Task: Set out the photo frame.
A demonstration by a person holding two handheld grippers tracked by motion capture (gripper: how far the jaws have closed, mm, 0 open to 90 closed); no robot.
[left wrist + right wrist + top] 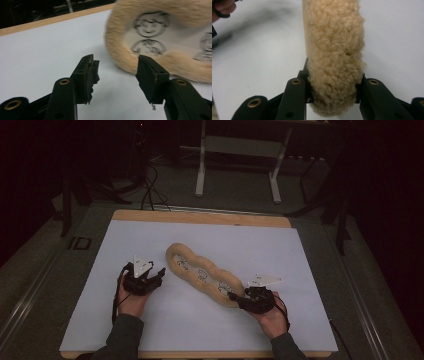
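Observation:
A long tan fleece band (200,272) with cartoon faces printed on its inner side lies diagonally across the white tabletop (150,325). My right gripper (234,296) is shut on the band's near right end; in the right gripper view the fleece (334,45) bulges between the two jaws of that gripper (333,86). My left gripper (159,272) stands open just left of the band's far left end. In the left gripper view the fleece rim (120,50) lies just beyond that gripper (117,72), with nothing between its jaws.
The white sheet covers a wooden board whose edge (200,217) shows at the back. Behind the table stand a white-legged frame (201,170) and cables (149,190) on the dark floor. The person's other hand (222,7) appears in the right gripper view's top left corner.

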